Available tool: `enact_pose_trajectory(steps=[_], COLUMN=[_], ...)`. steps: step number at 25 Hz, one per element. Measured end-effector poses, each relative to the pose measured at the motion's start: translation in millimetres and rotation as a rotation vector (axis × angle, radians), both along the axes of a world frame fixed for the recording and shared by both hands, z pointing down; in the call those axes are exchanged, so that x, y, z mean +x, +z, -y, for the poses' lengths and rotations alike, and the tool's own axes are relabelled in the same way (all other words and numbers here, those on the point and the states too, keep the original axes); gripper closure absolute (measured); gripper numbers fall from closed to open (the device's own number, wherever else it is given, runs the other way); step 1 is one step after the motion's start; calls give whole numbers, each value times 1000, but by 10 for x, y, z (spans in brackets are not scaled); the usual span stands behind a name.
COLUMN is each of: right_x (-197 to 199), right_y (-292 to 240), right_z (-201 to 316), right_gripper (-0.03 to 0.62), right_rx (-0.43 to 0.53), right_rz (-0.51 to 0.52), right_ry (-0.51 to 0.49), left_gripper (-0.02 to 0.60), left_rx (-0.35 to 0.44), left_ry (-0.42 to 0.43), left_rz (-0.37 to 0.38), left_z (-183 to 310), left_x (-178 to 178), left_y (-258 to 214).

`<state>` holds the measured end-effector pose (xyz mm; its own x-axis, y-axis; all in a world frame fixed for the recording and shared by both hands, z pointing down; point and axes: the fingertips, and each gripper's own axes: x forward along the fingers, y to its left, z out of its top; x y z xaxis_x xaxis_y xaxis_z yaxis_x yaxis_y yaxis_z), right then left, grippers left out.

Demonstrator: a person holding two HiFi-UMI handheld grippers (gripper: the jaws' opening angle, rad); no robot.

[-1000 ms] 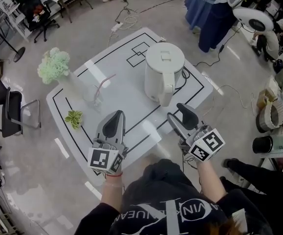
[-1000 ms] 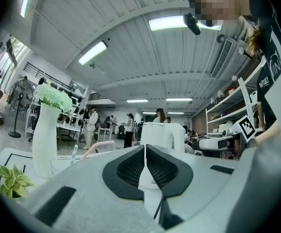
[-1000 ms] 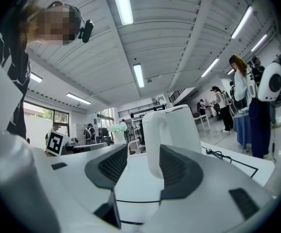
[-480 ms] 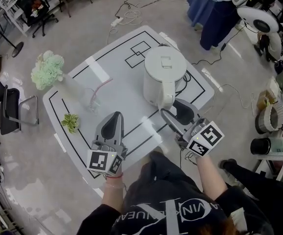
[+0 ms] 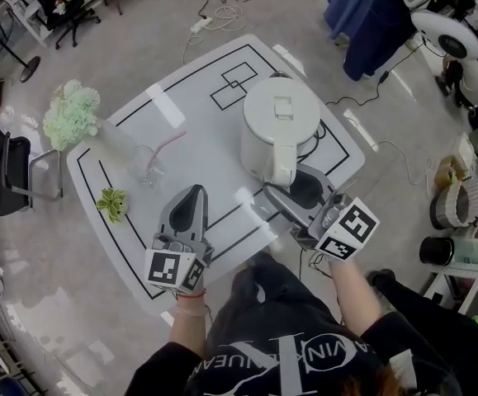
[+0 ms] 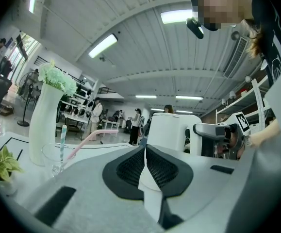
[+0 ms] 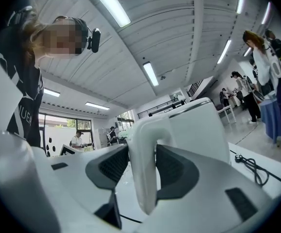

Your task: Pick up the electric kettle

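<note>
Seen from above, the white kettle (image 5: 280, 126) stands on the right half of the surface (image 5: 197, 130), with its handle (image 5: 281, 165) pointing toward the person. Its lid hides its lower body and base. A black cable (image 5: 314, 134) curls out from behind it, and where the cable starts is hidden.

The right gripper (image 5: 295, 195) has its jaws on either side of the handle. In the right gripper view the handle (image 7: 142, 178) fills the space between the pads, with no gap on either side, so the jaws are closed on it. The gripper's body cuts off the kettle's bottom there.

The left gripper (image 5: 191, 209) is held over the near edge, well apart from the kettle. Its jaws are pressed together with nothing between them, and in its own view they cover the kettle's lower part.

A clear glass (image 5: 149, 170) holding straws is faint against the white. A tall vase (image 5: 115, 139) of pale green flowers stands just beside it, and a small plant (image 5: 111, 203) sits nearer the edge.

The surface is a white square board marked with black lines, lying on a glossy grey floor. A black chair (image 5: 11, 172) stands to the left and a blue-draped table (image 5: 362, 23) is at the upper right. Loose cords trail beyond the board. Both gripper views show ceiling strip lights and distant people.
</note>
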<state>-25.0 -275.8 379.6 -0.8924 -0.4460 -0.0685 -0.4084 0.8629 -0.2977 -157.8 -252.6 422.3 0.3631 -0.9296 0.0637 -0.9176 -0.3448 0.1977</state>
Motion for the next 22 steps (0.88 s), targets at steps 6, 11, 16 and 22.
enact_pose_trajectory(steps=[6, 11, 16, 22], right_x=[-40, -158, -168, -54], right_y=[-3, 0, -91, -295], right_z=[-4, -25, 57, 317], right_gripper=[422, 433, 441, 439], right_rx=[19, 58, 72, 39], right_rz=[15, 9, 59, 175], right_ry=[-64, -142, -134, -73], left_gripper=[565, 565, 565, 565], left_rx=[-18, -33, -46, -39], left_ry=[-6, -2, -8, -34], left_rz=[12, 19, 27, 31], left_z=[46, 37, 3, -25], left_x=[15, 35, 29, -60], left_y=[56, 115, 135, 111])
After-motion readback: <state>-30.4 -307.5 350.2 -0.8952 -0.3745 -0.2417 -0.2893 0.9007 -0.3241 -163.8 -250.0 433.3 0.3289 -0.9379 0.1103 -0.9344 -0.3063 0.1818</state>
